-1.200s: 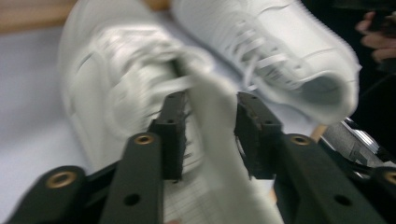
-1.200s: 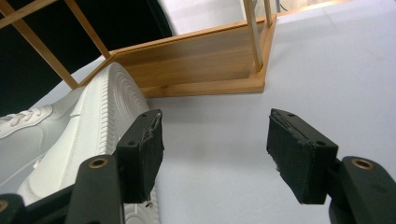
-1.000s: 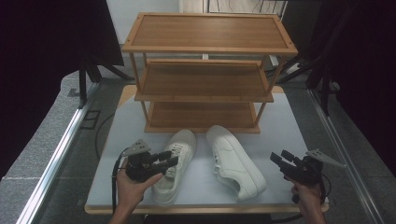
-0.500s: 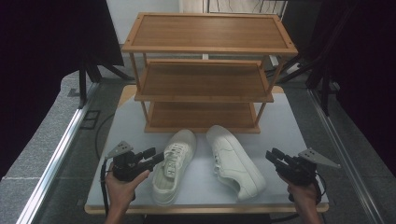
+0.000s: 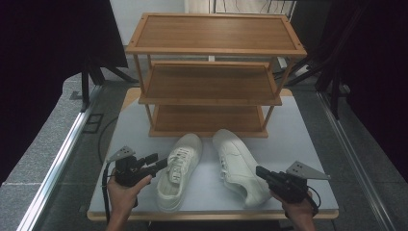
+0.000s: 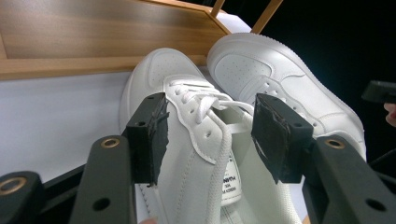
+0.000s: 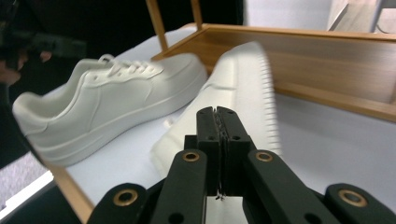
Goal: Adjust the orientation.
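Two white low-top shoes are lying side by side on the pale grey table (image 5: 298,144), toes pointing toward a three-tier rack (image 5: 211,62) of warm wood slats with thin angled legs. The left shoe (image 5: 180,168) is showing smooth leather, flat woven laces, small perforations over the toe and a printed tongue label in the left gripper view; the right shoe (image 5: 238,163) is sitting just beside it, rounded toe stippled with the same tiny holes, its ribbed rubber sole edge blurring in the right gripper view. The left gripper (image 5: 161,162) is hovering at the left shoe's outer side, its jaws standing wide apart after having just been opening, their rough black foam pads (image 6: 156,135) flanking the laces without pressing on them. The right gripper (image 5: 260,171) is sitting at the heel end of the right shoe, its matte black jaws having just been closing and now meeting flat together with nothing between them. Compared with a second ago, the left hand is sitting farther out from the left shoe, where its gripper had been over the shoe's side, and the right gripper is lying closer in toward the right shoe's heel.
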